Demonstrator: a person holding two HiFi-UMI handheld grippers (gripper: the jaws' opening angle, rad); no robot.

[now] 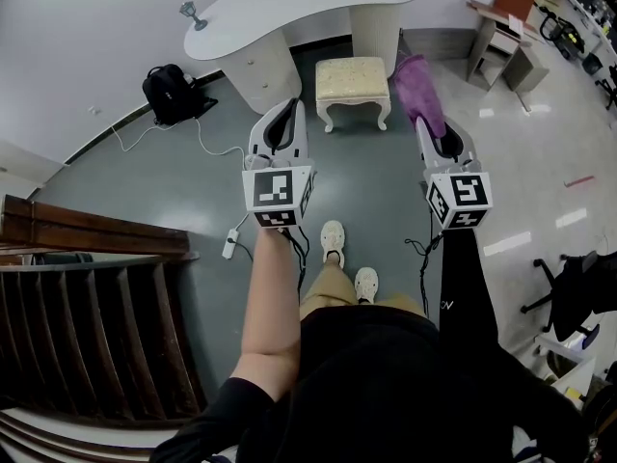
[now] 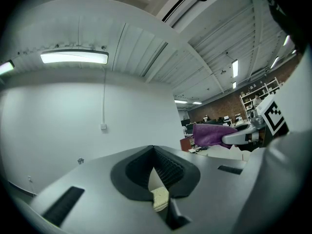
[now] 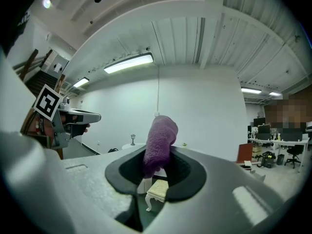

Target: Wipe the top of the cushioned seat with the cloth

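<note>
The stool with the cream cushioned seat (image 1: 352, 77) stands on the grey floor ahead of me, in front of a white curved table. It shows small between the jaws in the left gripper view (image 2: 160, 197) and the right gripper view (image 3: 158, 189). A purple cloth (image 1: 416, 83) hangs from my right gripper (image 1: 425, 120), which is shut on it and held in the air right of the stool. The cloth (image 3: 160, 140) sticks up between those jaws. My left gripper (image 1: 288, 105) hovers left of the stool, shut on nothing.
The white curved table (image 1: 299, 3) carries a small goblet (image 1: 191, 13). A black backpack (image 1: 172, 93) and a power strip with cable (image 1: 231, 244) lie at the left. A wooden staircase (image 1: 87, 307) fills the lower left. A small desk (image 1: 496, 32) and office chairs (image 1: 578, 287) stand at the right.
</note>
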